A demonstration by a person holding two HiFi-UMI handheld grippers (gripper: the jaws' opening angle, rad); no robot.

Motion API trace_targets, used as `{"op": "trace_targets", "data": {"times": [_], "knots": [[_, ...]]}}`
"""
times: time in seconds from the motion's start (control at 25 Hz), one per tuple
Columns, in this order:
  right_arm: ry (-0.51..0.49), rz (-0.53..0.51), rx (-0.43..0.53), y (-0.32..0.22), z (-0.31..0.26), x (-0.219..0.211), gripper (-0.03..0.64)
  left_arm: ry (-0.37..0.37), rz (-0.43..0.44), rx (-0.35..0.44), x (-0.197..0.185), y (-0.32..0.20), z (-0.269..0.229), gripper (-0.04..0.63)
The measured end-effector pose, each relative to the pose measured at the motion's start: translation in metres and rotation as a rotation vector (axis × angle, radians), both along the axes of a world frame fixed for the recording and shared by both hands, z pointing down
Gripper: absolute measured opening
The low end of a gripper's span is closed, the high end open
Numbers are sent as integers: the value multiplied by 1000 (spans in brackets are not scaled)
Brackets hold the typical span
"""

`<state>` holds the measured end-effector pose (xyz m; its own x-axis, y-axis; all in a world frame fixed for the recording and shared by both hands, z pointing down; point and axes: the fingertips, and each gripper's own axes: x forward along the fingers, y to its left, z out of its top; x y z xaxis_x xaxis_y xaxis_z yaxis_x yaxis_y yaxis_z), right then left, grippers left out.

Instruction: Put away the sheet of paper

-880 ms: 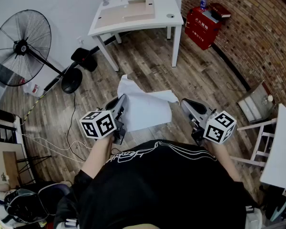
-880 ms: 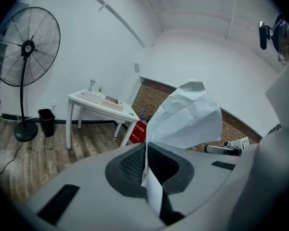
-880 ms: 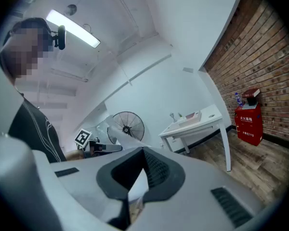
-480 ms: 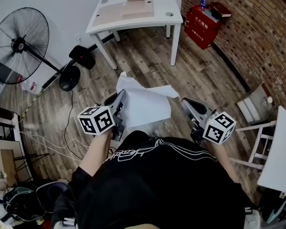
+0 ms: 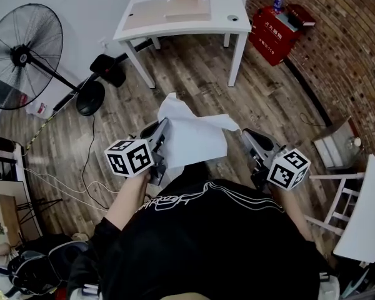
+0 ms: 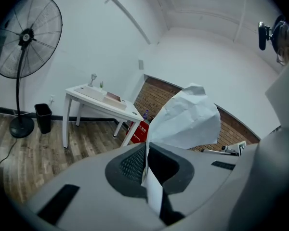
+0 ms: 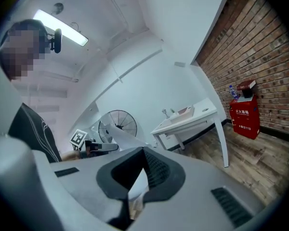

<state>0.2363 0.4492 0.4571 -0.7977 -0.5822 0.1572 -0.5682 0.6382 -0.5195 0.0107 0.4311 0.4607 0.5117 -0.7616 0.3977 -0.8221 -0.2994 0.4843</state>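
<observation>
A crumpled white sheet of paper hangs in the air in front of the person's body, above the wooden floor. My left gripper is shut on its left edge. In the left gripper view the sheet rises out of the closed jaws of that gripper. My right gripper is at the sheet's right corner. In the right gripper view its jaws meet at the tip with white paper in the slot. From there the sheet runs over to the left gripper.
A white table with a flat cardboard tray stands ahead. A standing fan and a cable on the floor are at the left. A red cabinet stands by the brick wall, and white furniture at the right.
Both grippers keep their hold on the sheet in much the same place. Only the head's view has shifted slightly.
</observation>
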Motion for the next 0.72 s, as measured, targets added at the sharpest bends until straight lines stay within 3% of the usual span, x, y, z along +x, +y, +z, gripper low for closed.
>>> {"op": "trace_targets", "data": {"times": [0.32, 0.72], "knots": [[25, 9, -33, -88, -1, -25, 0, 44, -3, -3, -25, -93, 3, 32], [28, -10, -42, -234, -13, -80, 0, 68, -49, -9, -88, -227, -1, 32]]}}
